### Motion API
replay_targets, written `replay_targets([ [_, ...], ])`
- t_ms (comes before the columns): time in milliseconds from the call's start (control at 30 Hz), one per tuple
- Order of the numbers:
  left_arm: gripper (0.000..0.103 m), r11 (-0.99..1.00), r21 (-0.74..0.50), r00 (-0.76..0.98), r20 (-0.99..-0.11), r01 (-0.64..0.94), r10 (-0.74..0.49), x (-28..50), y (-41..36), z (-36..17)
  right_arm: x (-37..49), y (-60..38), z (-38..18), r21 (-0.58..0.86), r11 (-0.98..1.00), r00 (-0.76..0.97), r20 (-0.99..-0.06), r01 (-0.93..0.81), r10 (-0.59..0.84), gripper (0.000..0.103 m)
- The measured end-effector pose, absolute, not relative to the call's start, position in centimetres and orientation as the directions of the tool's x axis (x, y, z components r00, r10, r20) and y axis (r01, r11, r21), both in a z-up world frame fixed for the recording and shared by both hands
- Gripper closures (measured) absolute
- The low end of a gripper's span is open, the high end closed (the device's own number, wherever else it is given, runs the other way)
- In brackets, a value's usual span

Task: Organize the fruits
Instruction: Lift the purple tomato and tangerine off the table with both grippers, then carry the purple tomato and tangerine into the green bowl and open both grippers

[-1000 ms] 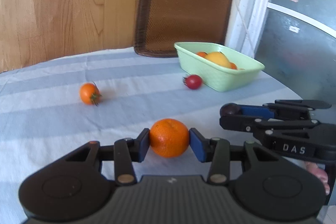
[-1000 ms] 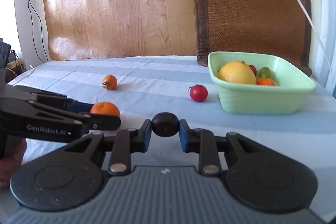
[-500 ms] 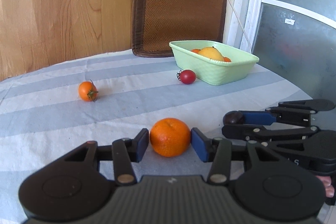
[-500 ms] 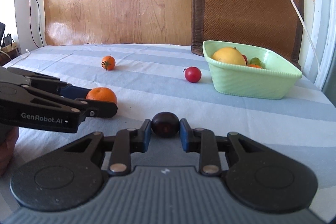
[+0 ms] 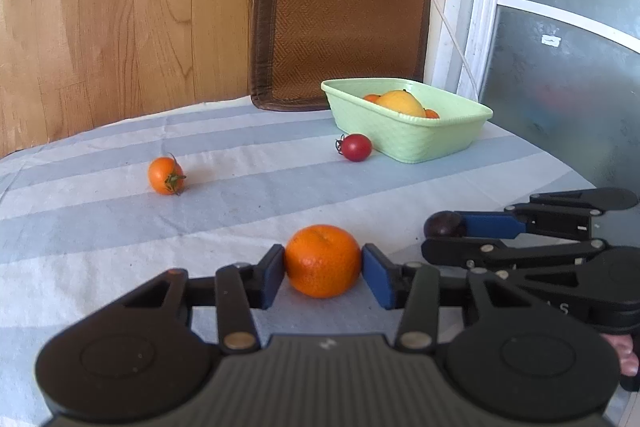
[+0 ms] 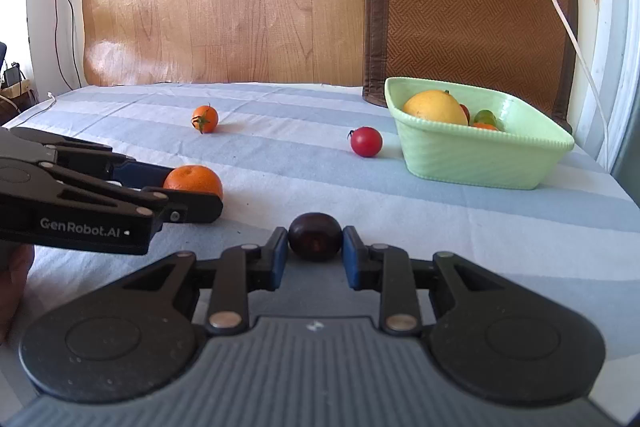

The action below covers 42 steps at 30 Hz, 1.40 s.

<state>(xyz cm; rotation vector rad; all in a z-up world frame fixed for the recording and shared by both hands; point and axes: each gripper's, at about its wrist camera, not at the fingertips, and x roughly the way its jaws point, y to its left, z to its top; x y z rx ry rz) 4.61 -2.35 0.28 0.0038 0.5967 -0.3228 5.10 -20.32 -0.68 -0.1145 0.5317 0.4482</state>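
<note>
While both grippers sit low over the striped tablecloth [image 5: 100,235], left gripper [image 5: 323,267] clamps a mandarin [image 5: 322,260], right gripper [image 6: 315,247] pinches a dark fruit [image 6: 315,236], perhaps a plum, green basket [image 6: 480,163] far right, two tomatoes loose beyond.

Red tomato [image 5: 354,147] before basket [image 5: 404,141]

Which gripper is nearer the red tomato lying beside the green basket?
Right. The right gripper, shut on a dark plum, sits almost straight in front of the red tomato; the left gripper, clamping the orange, lies farther left.
</note>
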Motion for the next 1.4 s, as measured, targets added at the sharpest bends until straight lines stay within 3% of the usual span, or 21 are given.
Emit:
replay_targets([
  [367, 0.061, 0.943, -0.163, 0.773, -0.542, 0.289, -0.331, 5.3, -1.6, 0.6, 5.4, -22.0, -0.3, 0.107, 0.898, 0.769, -0.478, -0.427, 0.423, 0.072],
  [467, 0.062, 0.927, -0.231, 0.762, -0.528, 0.296, -0.375, 6.5, -1.5, 1.4, 5.5, -23.0, 0.3, 0.131, 0.900, 0.790, -0.438, -0.416, 0.429, 0.072],
  [767, 0.061, 0.901, -0.191, 0.777, -0.458, 0.388, -0.432, 13.9, -6.8, 6.4, 9.5, -27.8, 3.7, 0.094, 0.944, 0.902, -0.277, -0.317, 0.330, 0.072],
  [1233, 0.062, 0.891, -0.239, 0.663, -0.599, 0.386, -0.448, 26.6, -13.3, 5.2, 16.9, -29.6, 1.5, 0.067, 0.962, 0.893, -0.358, -0.265, 0.271, 0.071],
  [1400, 0.053, 0.875, -0.233, 0.639, -0.607, 0.425, -0.472, 27.5, -15.7, 4.8, 17.4, -30.4, 1.1, 0.080, 0.969, 0.899, -0.362, -0.234, 0.247, 0.071],
])
